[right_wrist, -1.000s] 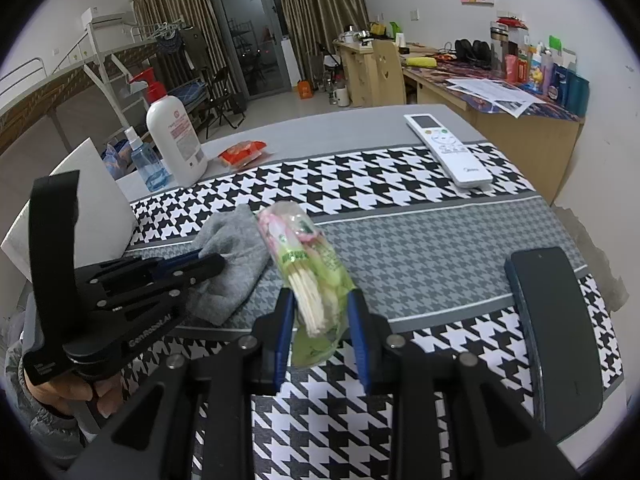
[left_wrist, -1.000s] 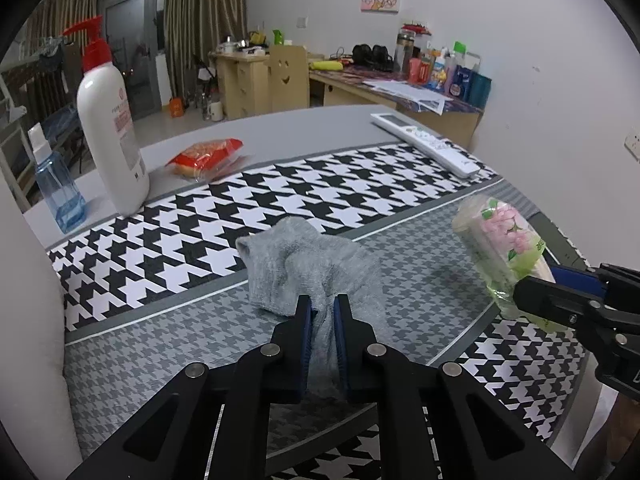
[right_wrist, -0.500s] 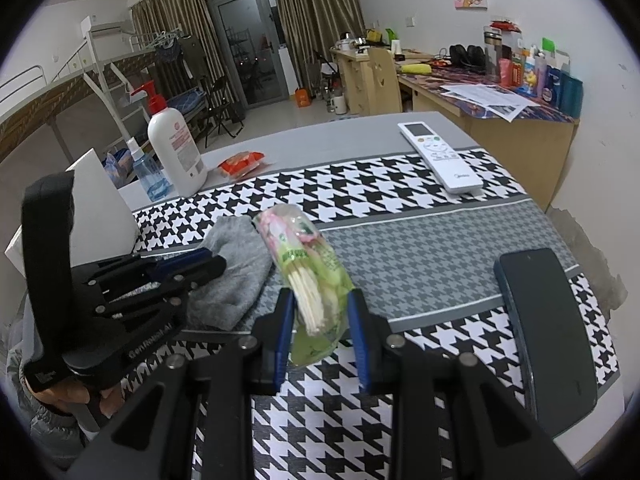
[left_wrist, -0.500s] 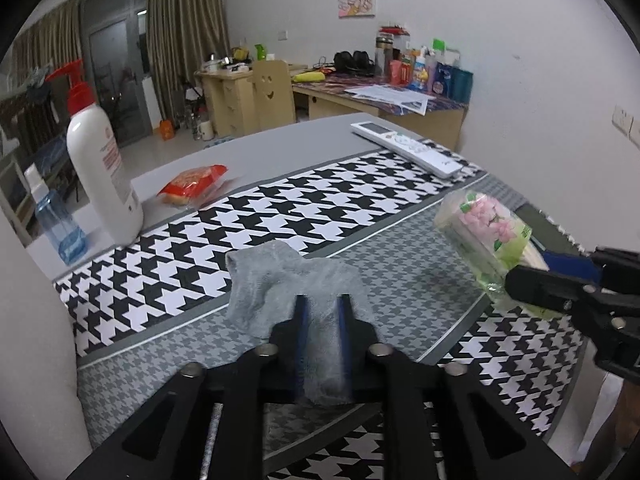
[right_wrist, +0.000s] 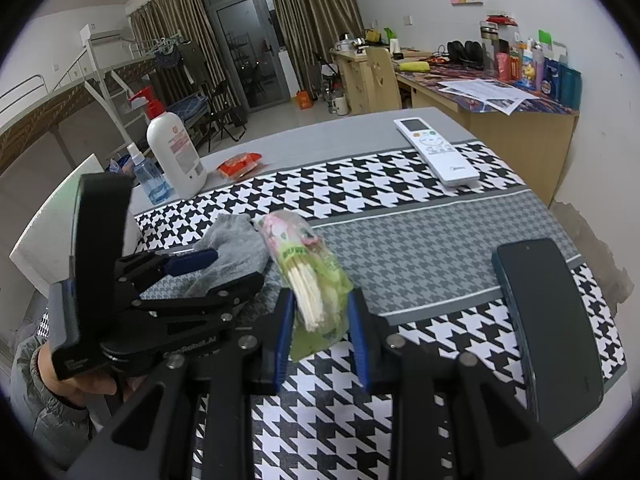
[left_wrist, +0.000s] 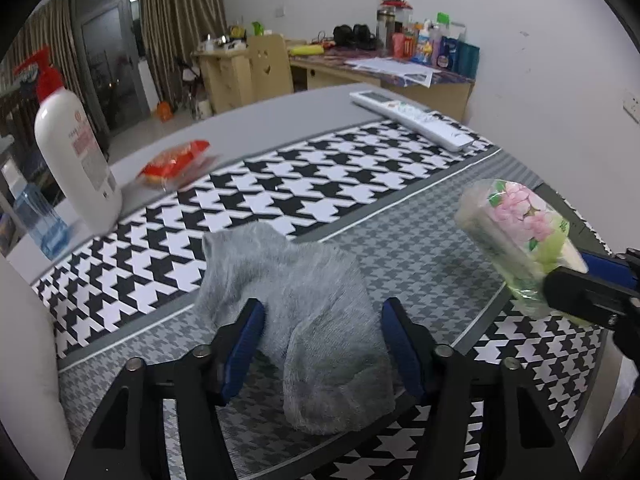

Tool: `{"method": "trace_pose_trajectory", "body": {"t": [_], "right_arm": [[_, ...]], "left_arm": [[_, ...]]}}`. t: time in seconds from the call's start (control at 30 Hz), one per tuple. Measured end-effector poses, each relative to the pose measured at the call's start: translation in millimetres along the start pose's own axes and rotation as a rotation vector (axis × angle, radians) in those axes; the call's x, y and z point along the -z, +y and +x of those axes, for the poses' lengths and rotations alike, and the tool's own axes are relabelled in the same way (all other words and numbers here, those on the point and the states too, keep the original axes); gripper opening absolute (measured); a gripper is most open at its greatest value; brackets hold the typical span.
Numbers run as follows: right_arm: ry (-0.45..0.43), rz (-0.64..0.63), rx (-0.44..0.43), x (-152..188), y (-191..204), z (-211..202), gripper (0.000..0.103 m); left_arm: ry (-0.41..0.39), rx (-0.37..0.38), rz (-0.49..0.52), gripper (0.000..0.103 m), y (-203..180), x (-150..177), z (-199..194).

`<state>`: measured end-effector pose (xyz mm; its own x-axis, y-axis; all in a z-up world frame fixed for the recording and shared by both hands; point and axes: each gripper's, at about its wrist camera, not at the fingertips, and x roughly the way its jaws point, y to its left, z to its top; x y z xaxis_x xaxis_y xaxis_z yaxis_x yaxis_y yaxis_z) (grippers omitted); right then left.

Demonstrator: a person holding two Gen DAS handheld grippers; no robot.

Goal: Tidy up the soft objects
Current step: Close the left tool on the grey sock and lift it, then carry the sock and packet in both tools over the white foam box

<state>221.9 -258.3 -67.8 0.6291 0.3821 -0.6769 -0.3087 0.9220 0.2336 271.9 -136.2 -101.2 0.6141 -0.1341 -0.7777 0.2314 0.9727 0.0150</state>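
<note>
— My left hand-held gripper [left_wrist: 323, 330] is letting go: its jaws are opening, with the grey sock [left_wrist: 304, 320] lying between them on the grey houndstooth band of the tabletop [left_wrist: 420, 248]. The blue pads [left_wrist: 244, 344] stand clear of the cloth on the right side; on the left the pad sits just beside the sock's edge, not pressing it.

— And your right one?

— My right hand-held gripper [right_wrist: 320, 336] is clenched on a clear plastic packet of wooden sticks [right_wrist: 308, 280], the one with pink flowers printed on it. The packet stands tilted between the two pads, its top leaning toward the sock. In the left view it shows at the right edge, held above the cloth.

— Where does the sock lie, compared with everything else?

— It is crumpled in a low heap, partly across the line where the grey band meets the black-and-white one. Well behind it stand a white pump bottle [left_wrist: 74, 152] with a red head and a small blue spray bottle [left_wrist: 38, 220], and near those a red snack packet [left_wrist: 176, 162]. A white remote [right_wrist: 438, 152] lies at the far right, and a dark phone [right_wrist: 548, 320] lies near the front right edge — both well apart from the sock.
</note>
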Motion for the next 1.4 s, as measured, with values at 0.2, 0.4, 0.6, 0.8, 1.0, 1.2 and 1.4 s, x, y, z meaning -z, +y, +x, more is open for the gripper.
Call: {"method": "trace_pose_trajectory", "body": {"t": [0.2, 0.4, 0.6, 0.8, 1.0, 1.2, 1.4], "right_arm": [[-0.005, 0.008, 0.001, 1.6, -0.2, -1.3, 0.031], [-0.008, 0.001, 0.006, 1.9, 2.4, -1.4, 0.017], [0.012, -0.041, -0.002, 5.1, 6.4, -2.6, 0.022], [0.013, -0.083, 0.001, 13.2, 10.0, -3.7, 0.06], [0.014, -0.093, 0.003, 19.0, 9.9, 3.1, 0.071], [0.018, -0.113, 0.02, 20.8, 12.0, 8.5, 0.076], [0.026, -0.1, 0.013, 19.6, 12.2, 16.2, 0.081]], "left_arm": [[-0.004, -0.019, 0.008, 0.026, 0.9, 1.4, 0.3], [-0.013, -0.013, -0.025, 0.015, 11.6, 3.6, -7.9], [-0.069, -0.008, -0.023, 0.014, 12.2, 5.4, -30.7], [-0.117, -0.004, -0.042, 0.014, 17.3, 7.4, -50.2], [-0.133, 0.008, -0.055, 0.014, 20.3, 11.1, -58.8], [-0.148, 0.018, -0.064, 0.014, 25.8, 17.3, -65.0], [-0.158, 0.025, -0.072, 0.014, 32.9, 21.3, -68.3]]}}
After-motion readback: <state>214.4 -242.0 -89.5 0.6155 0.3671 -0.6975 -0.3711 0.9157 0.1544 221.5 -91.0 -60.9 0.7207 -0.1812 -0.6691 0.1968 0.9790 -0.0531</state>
